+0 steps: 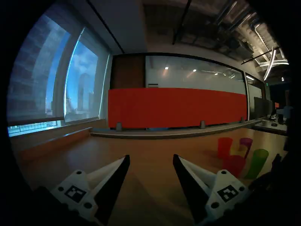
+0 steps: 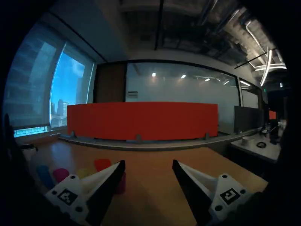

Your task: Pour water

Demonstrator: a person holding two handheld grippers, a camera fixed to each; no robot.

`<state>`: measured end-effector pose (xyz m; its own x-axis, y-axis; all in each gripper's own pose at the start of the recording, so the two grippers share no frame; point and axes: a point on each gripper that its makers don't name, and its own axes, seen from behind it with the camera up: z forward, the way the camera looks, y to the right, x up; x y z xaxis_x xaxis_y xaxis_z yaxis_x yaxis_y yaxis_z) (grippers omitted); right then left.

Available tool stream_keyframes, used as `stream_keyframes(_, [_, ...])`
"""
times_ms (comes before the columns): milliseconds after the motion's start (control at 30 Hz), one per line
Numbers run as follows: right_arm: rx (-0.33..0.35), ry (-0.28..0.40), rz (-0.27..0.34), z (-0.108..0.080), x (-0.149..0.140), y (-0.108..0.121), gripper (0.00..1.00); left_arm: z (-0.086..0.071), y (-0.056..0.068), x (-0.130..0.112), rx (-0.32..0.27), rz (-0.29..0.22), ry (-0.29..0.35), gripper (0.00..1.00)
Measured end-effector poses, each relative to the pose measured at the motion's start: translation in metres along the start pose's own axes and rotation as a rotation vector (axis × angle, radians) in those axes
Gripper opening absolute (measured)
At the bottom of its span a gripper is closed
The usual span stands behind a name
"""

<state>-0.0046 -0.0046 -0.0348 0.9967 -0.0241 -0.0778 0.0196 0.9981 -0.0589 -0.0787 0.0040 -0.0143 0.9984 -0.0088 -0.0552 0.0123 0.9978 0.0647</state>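
Left gripper view: the left gripper (image 1: 151, 157) is wide open over a wooden table (image 1: 150, 147), with cups at the near right.

Its two fingers are spread far apart with nothing between them but bare tabletop. The cups stand close together to its right: an orange cup (image 1: 224, 147), a purple cup (image 1: 246, 144), a green cup (image 1: 257, 162) and a red cup (image 1: 234, 165) nearest. In the right gripper view, the right gripper (image 2: 148, 162) is just as wide and holds nothing. There the cups sit at the near left: a blue cup (image 2: 44, 176), the purple cup (image 2: 60, 174), a yellow cup (image 2: 84, 172) and the orange cup (image 2: 101, 164). The red cup (image 2: 121, 183) is partly hidden behind the left finger. A red partition (image 1: 177, 107) runs along the far edge of the table, and a large window (image 1: 81, 88) takes up the left wall.
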Motion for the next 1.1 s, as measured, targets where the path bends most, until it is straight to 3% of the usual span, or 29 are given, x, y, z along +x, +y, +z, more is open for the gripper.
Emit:
stream_keyframes(567, [-0.006,0.044,-0.052,0.017,-0.011,-0.012,0.99,0.000,0.000,0.000,0.000,0.000,0.000,0.84])
stream_keyframes(867, [-0.008,0.051,-0.006,0.032,-0.017,-0.014,0.99,-0.001,0.000,0.000,0.000,0.000,0.000,0.84])
stream_keyframes(1100, [-0.015,0.022,-0.004,0.037,-0.037,-0.005,0.99,0.000,0.000,0.000,0.000,0.000,0.000,0.84])
